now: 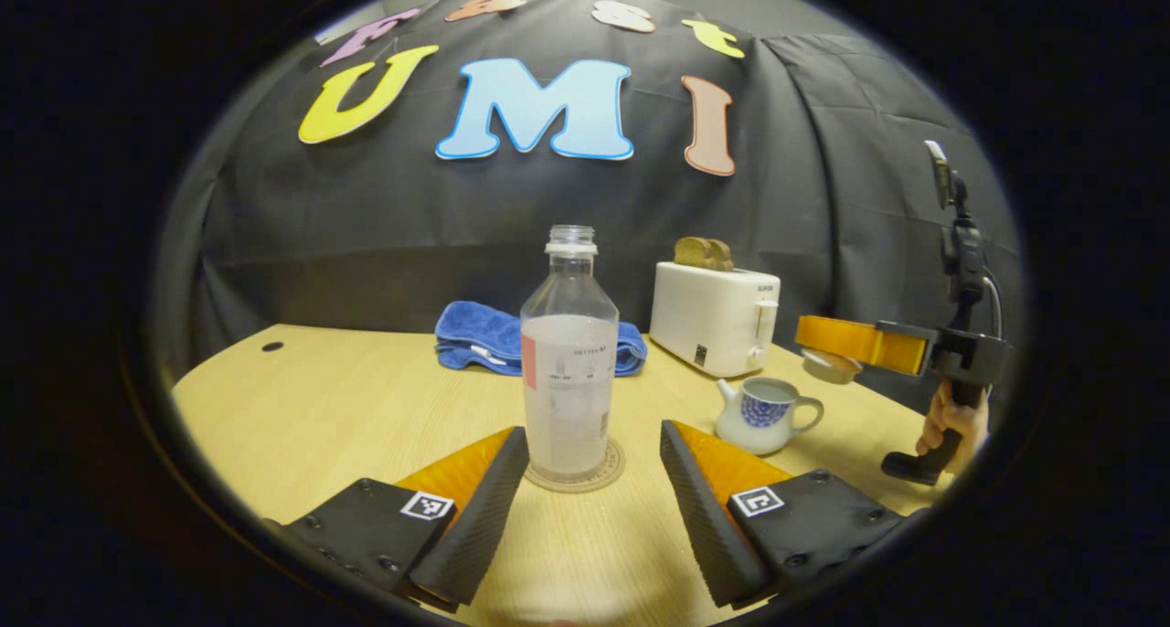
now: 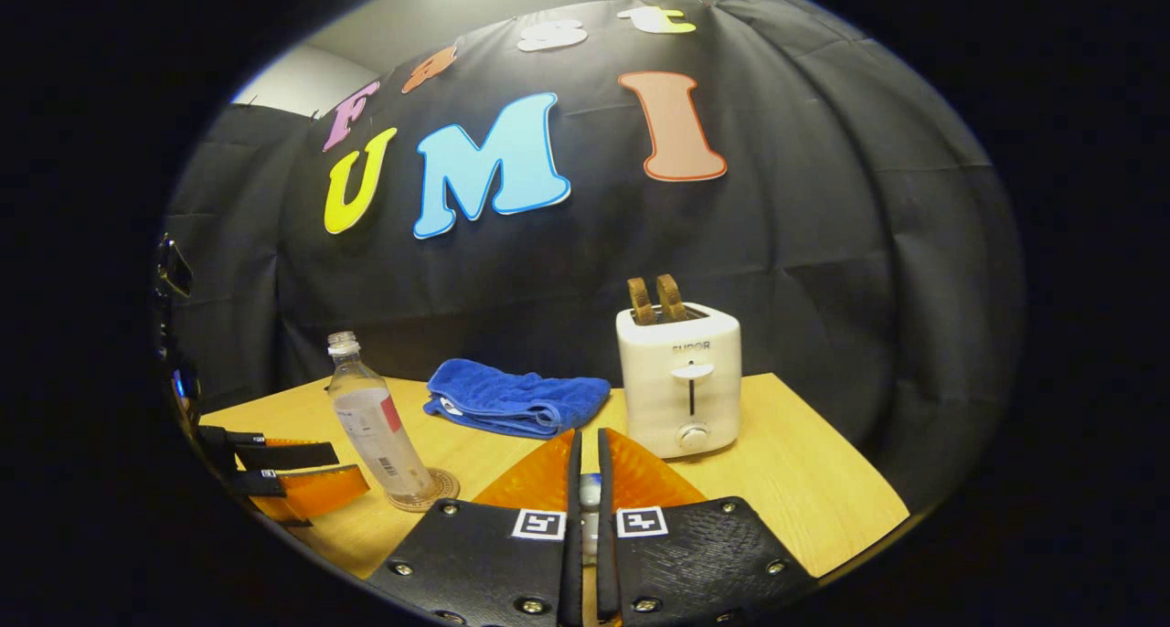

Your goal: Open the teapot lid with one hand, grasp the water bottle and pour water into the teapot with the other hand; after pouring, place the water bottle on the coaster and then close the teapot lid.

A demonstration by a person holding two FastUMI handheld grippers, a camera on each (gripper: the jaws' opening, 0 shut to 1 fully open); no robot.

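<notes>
Bottle parked on the coaster, lid held clear of the teapot

Left gripper view: the left gripper (image 1: 594, 499) stood spread either side of the water bottle (image 1: 569, 380), touching nothing; bottle upright on its coaster (image 1: 611, 470) mid-tabletop, teapot (image 1: 763, 414) open toward the right edge. Right gripper view: the right gripper (image 2: 586, 494) was pinching the teapot lid (image 2: 590, 492), probably ready for closing.

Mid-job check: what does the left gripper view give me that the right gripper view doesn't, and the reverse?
Left gripper view: the white, blue-patterned ceramic teapot, lid off, and the right hand-held gripper holding the small white lid near it. Right gripper view: the left hand-held gripper, open, seen from the side. Both: the clear plastic water bottle standing on the round coaster, the blue folded towel and the white toaster.
</notes>
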